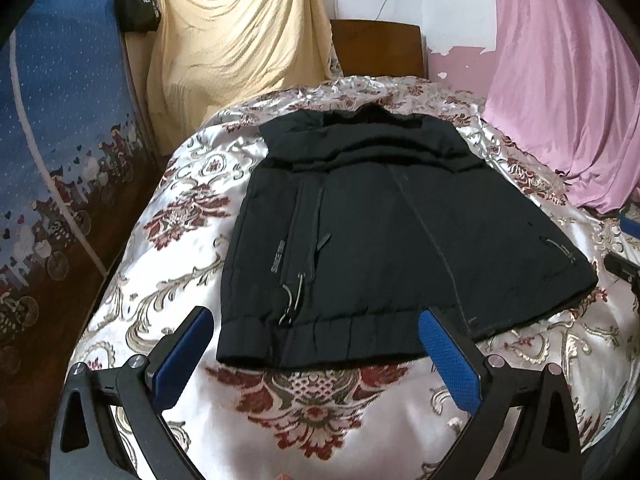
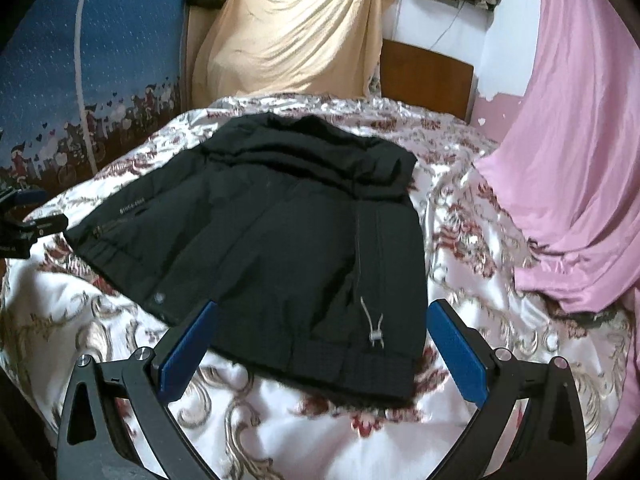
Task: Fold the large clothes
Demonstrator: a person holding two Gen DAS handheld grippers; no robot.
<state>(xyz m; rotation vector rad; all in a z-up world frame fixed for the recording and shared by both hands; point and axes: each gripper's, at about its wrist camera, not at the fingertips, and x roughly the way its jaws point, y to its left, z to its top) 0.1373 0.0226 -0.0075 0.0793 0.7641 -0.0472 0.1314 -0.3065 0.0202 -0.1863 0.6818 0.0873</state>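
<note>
Tools, left tool [image 1: 316,354] and right tool [image 2: 322,350], hover spread over jacket [image 1: 384,232].

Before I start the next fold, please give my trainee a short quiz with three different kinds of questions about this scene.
1. True or false: the left hand-held gripper is shut on the black jacket.
2. Which cloth hangs nearest the jacket's right side? A) pink B) green C) striped
3. Fill in: the jacket lies on a floral ____.

Key: 1 false, both the left and the right hand-held gripper are open and empty. 2 A, the pink cloth. 3 bedspread.
</note>
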